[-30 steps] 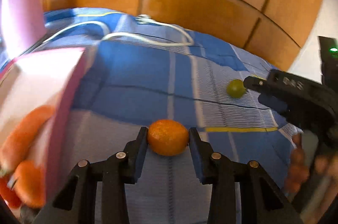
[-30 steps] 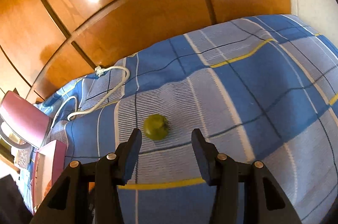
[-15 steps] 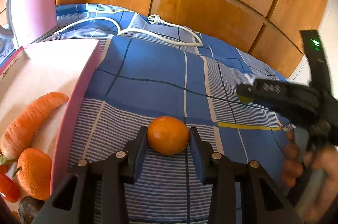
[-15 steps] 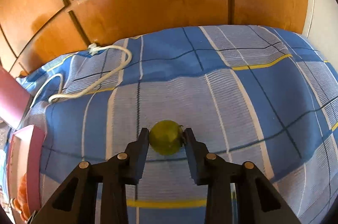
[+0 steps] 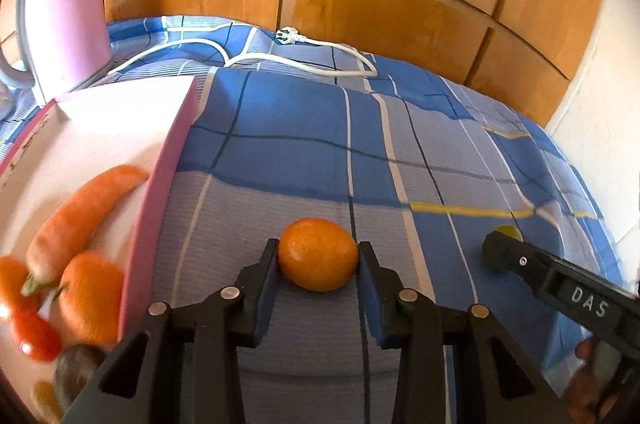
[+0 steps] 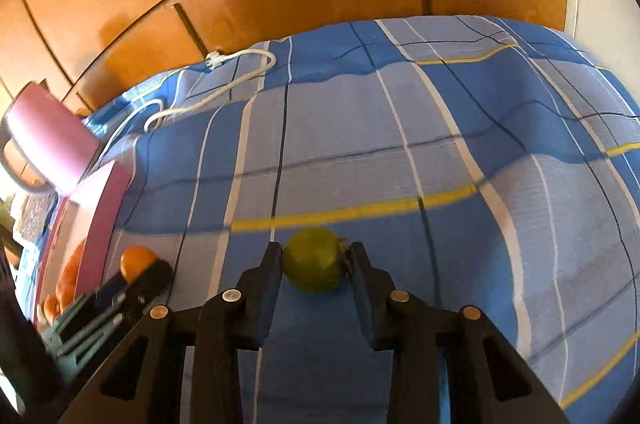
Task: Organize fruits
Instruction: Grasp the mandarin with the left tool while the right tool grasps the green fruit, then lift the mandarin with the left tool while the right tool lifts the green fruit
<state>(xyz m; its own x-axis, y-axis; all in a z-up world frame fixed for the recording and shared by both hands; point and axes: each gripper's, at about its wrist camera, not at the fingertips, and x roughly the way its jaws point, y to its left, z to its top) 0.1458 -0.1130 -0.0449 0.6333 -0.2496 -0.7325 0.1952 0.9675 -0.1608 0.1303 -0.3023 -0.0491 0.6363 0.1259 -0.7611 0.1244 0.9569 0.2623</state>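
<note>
An orange point(image 5: 318, 266) sits between the fingers of my left gripper point(image 5: 318, 256), just over the blue checked cloth; the jaws are closing and both pads press its sides. A green lime point(image 6: 314, 260) is clamped in my right gripper point(image 6: 314, 251), also low over the cloth. In the left wrist view the right gripper point(image 5: 498, 254) comes in from the right, with the lime point(image 5: 508, 232) peeking out behind its tip. In the right wrist view the left gripper point(image 6: 148, 276) and its orange point(image 6: 136, 260) show at the lower left.
A pink box point(image 5: 160, 207) stands left of the orange, holding a carrot point(image 5: 80, 220), an orange fruit point(image 5: 92, 296), a tomato point(image 5: 34, 338) and a dark fruit. A pink kettle point(image 5: 68, 11) and white power cable point(image 5: 300, 63) lie behind. Wooden panels back the bed.
My right gripper shut on the lime and then carried it left, closer to my left gripper. The left gripper kept its hold on the orange beside the pink box.
</note>
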